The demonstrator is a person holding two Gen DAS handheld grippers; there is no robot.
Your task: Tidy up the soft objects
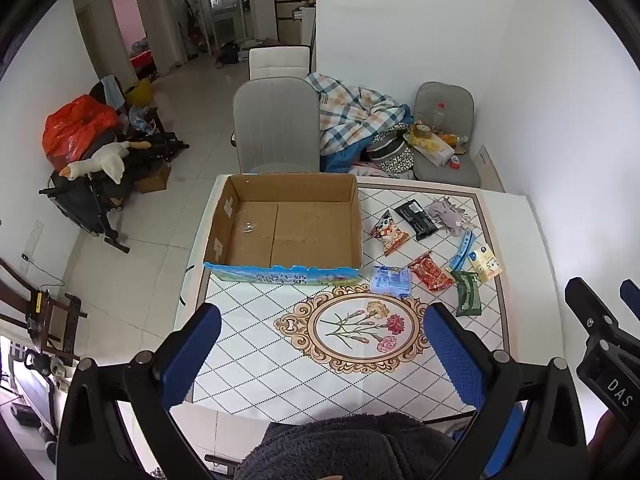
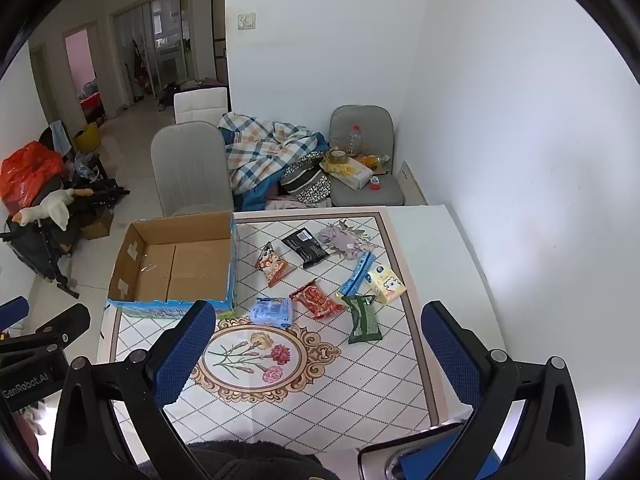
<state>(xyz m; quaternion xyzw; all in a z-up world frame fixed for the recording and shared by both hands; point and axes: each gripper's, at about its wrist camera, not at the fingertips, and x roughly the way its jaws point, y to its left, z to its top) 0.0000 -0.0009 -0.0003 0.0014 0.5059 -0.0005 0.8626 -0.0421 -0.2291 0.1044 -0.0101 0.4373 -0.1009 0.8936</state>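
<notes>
- Both sets of jaws spread wide, nothing between them: left gripper (image 1: 322, 354) and right gripper (image 2: 318, 354) above the worktop's (image 2: 320, 420) near edge.
- Packets loose near the far right corner, right of the empty box (image 1: 280, 224); none inside yet.
- Slick red packet (image 2: 316, 300) likely to slip from a shallow pinch.
- Green pack (image 2: 362, 318), tight beside the blue strip (image 2: 356, 276), easily dragged along.
- Light box liable to shift if bumped.

"DAS" marks the right tongs (image 1: 608, 384); the left tongs (image 2: 28, 380) apparently read "GenRobot.AI".
</notes>
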